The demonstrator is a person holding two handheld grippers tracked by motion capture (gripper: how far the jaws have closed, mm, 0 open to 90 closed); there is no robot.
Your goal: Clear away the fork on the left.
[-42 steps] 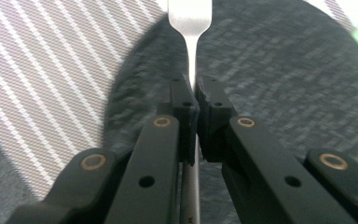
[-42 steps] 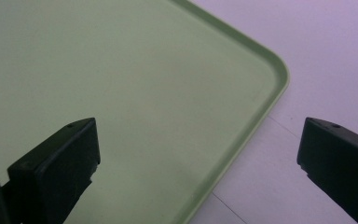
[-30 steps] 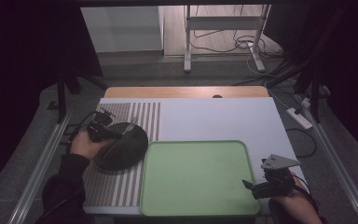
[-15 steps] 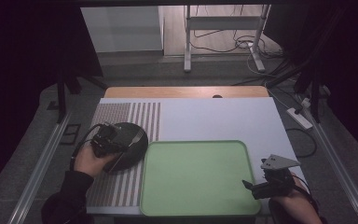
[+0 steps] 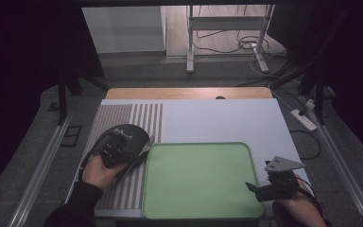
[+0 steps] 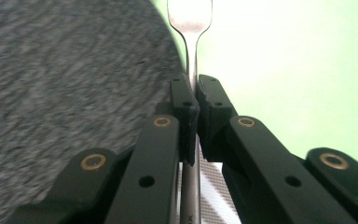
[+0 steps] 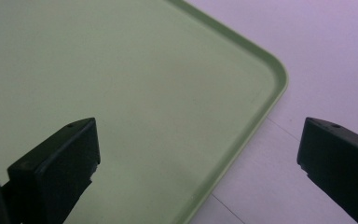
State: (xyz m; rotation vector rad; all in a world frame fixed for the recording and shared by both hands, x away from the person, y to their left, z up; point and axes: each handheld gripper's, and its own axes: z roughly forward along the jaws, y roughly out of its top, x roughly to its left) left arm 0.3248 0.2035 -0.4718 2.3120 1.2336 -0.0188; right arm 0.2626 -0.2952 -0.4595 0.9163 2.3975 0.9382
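One green tray (image 5: 198,182), one dark plate (image 5: 134,135), one fork (image 6: 192,28). Left gripper (image 6: 192,100) clamped tight on fork's handle; right gripper (image 7: 196,154) spread wide over tray's corner, empty.

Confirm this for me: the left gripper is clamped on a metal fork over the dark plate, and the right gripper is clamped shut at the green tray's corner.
Not quite. The right gripper is open: the right gripper view shows its jaws wide apart over the green tray corner. The left gripper is indeed clamped on the fork, beside the dark plate.
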